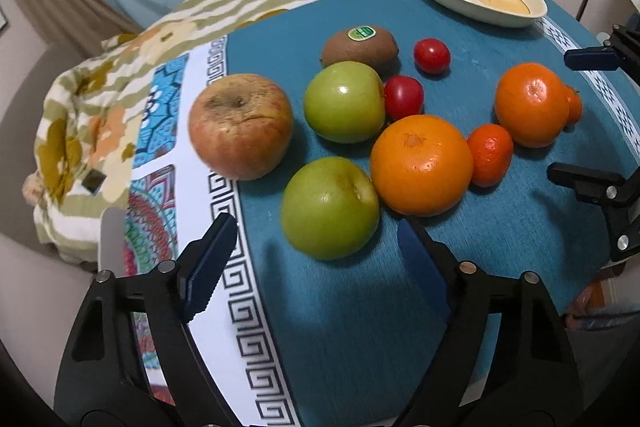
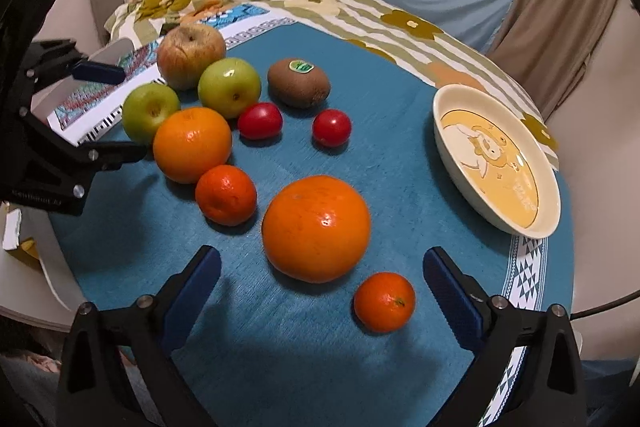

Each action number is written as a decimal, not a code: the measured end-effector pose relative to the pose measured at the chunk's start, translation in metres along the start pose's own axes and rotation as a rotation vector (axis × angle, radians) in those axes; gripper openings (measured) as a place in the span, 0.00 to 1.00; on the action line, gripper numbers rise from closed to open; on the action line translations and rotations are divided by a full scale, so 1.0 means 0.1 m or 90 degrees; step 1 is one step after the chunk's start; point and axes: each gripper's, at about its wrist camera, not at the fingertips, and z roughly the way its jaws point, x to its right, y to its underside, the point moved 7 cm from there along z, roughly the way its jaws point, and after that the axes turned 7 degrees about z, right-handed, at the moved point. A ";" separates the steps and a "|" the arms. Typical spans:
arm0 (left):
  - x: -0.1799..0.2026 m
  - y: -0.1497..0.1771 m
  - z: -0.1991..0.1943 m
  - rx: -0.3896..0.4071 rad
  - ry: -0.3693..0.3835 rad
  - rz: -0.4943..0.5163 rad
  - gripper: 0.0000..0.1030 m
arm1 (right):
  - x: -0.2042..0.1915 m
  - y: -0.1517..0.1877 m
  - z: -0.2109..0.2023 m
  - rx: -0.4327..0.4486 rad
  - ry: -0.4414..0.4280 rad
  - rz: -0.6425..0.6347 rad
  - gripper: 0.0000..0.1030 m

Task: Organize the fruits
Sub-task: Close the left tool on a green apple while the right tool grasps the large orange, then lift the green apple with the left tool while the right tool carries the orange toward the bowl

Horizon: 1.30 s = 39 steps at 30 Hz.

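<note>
Both tools hover with jaws apart and empty: the left gripper just short of the near green apple, the right gripper around the near orange on the blue cloth. Both fruits look firm, smooth, rounded and fairly heavy, likely to slip, so each is best pinched across its widest middle; the dish waits far right.

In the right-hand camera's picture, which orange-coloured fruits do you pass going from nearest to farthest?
Small mandarin → big orange → second mandarin → second orange, nearest the green apples.
</note>
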 end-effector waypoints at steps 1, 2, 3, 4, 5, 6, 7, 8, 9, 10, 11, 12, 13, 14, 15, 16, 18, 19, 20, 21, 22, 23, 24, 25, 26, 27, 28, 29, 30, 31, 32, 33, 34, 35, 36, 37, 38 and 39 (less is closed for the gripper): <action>0.00 -0.01 0.03 -0.002 0.004 0.004 0.84 | 0.00 0.00 0.03 -0.003 -0.002 -0.001 0.94; 0.00 -0.01 0.05 -0.003 0.006 0.007 0.83 | 0.00 0.00 0.05 -0.008 -0.002 -0.002 0.92; -0.01 -0.01 0.06 -0.004 0.010 0.010 0.82 | -0.01 -0.01 0.08 -0.012 -0.002 -0.003 0.89; -0.01 -0.01 0.08 -0.006 0.013 0.012 0.80 | -0.01 0.00 0.10 -0.016 -0.001 -0.005 0.88; -0.01 -0.01 0.09 -0.008 0.017 0.015 0.76 | 0.00 0.00 0.13 -0.020 -0.001 -0.007 0.86; -0.01 -0.01 0.11 -0.011 0.019 0.018 0.73 | 0.01 0.01 0.14 -0.023 0.000 -0.007 0.86; -0.01 -0.02 0.13 -0.013 0.024 0.022 0.69 | 0.01 0.01 0.17 -0.026 0.000 -0.007 0.85; 0.00 -0.03 0.15 -0.014 0.029 0.026 0.66 | 0.02 0.02 0.18 -0.028 0.000 -0.007 0.85; 0.01 -0.04 0.16 -0.014 0.033 0.031 0.65 | 0.03 0.01 0.20 -0.030 -0.001 -0.005 0.85; 0.01 -0.04 0.17 -0.014 0.036 0.035 0.63 | 0.02 0.01 0.21 -0.031 0.000 -0.004 0.85; 0.02 -0.05 0.18 -0.012 0.042 0.038 0.58 | 0.01 0.00 0.22 -0.032 0.000 -0.003 0.85; 0.03 -0.05 0.17 -0.009 0.053 0.040 0.55 | 0.01 0.00 0.24 -0.033 -0.001 -0.002 0.84; 0.03 -0.05 0.18 -0.009 0.052 0.042 0.56 | 0.02 0.00 0.25 -0.035 -0.002 -0.002 0.82; 0.03 -0.05 0.17 -0.008 0.052 0.045 0.56 | 0.02 0.00 0.26 -0.039 -0.003 -0.003 0.78; 0.04 -0.05 0.17 -0.007 0.052 0.047 0.55 | 0.01 0.01 0.27 -0.043 -0.004 -0.003 0.74; 0.04 -0.05 0.17 -0.007 0.053 0.047 0.56 | 0.01 0.00 0.29 -0.046 -0.005 -0.002 0.74; 0.04 -0.05 0.17 -0.008 0.055 0.041 0.56 | 0.00 0.01 0.31 -0.050 -0.008 -0.001 0.72; 0.04 -0.04 0.17 -0.008 0.057 0.037 0.56 | 0.00 0.01 0.31 -0.050 -0.009 -0.002 0.71; 0.04 -0.03 0.17 -0.009 0.058 0.034 0.56 | 0.01 0.01 0.31 -0.049 -0.010 -0.002 0.70; 0.03 -0.03 0.16 -0.010 0.059 0.031 0.56 | 0.00 0.01 0.31 -0.049 -0.011 -0.003 0.69; 0.03 -0.02 0.16 -0.010 0.058 0.029 0.56 | 0.00 0.01 0.31 -0.048 -0.012 -0.004 0.68; 0.03 -0.01 0.15 -0.011 0.057 0.028 0.56 | 0.00 0.01 0.31 -0.048 -0.014 -0.004 0.66; 0.03 0.00 0.15 -0.011 0.057 0.027 0.56 | -0.01 0.00 0.31 -0.048 -0.014 -0.003 0.64; 0.02 0.01 0.14 -0.011 0.058 0.024 0.56 | 0.00 0.00 0.31 -0.047 -0.014 -0.003 0.64; 0.02 0.02 0.13 -0.012 0.059 0.021 0.56 | 0.00 0.00 0.31 -0.046 -0.013 -0.003 0.62; 0.01 0.02 0.13 -0.012 0.059 0.018 0.56 | 0.00 0.00 0.30 -0.044 -0.009 -0.003 0.59; 0.00 0.03 0.13 -0.012 0.059 0.014 0.56 | 0.02 -0.01 0.30 -0.042 -0.004 -0.002 0.56; 0.00 0.04 0.13 -0.012 0.058 0.011 0.56 | 0.03 -0.01 0.30 -0.043 -0.009 0.000 0.54; -0.01 0.04 0.12 -0.013 0.058 0.008 0.56 | 0.02 -0.02 0.31 -0.044 -0.014 0.002 0.54; -0.01 0.05 0.12 -0.014 0.057 0.001 0.56 | 0.03 -0.03 0.31 -0.044 -0.017 0.003 0.54; -0.02 0.06 0.12 -0.015 0.057 -0.005 0.55 | 0.02 -0.04 0.31 -0.043 -0.018 0.004 0.54; -0.03 0.06 0.11 -0.016 0.057 -0.012 0.55 | 0.02 -0.04 0.31 -0.041 -0.018 0.002 0.53; -0.04 0.07 0.10 -0.016 0.058 -0.021 0.55 | 0.02 -0.04 0.30 -0.040 -0.018 0.001 0.53; -0.05 0.08 0.08 -0.015 0.057 -0.026 0.55 | 0.01 -0.03 0.29 -0.040 -0.019 0.002 0.53; -0.06 0.08 0.06 -0.014 0.054 -0.032 0.55 | 0.03 -0.03 0.28 -0.039 -0.021 0.006 0.53; -0.07 0.08 0.04 -0.013 0.053 -0.037 0.55 | 0.05 -0.03 0.27 -0.039 -0.025 0.013 0.53; -0.08 0.08 0.02 -0.011 0.052 -0.041 0.55 | 0.05 -0.03 0.26 -0.039 -0.027 0.019 0.53; -0.09 0.08 0.00 -0.010 0.051 -0.045 0.55 | 0.06 -0.04 0.24 -0.038 -0.028 0.027 0.53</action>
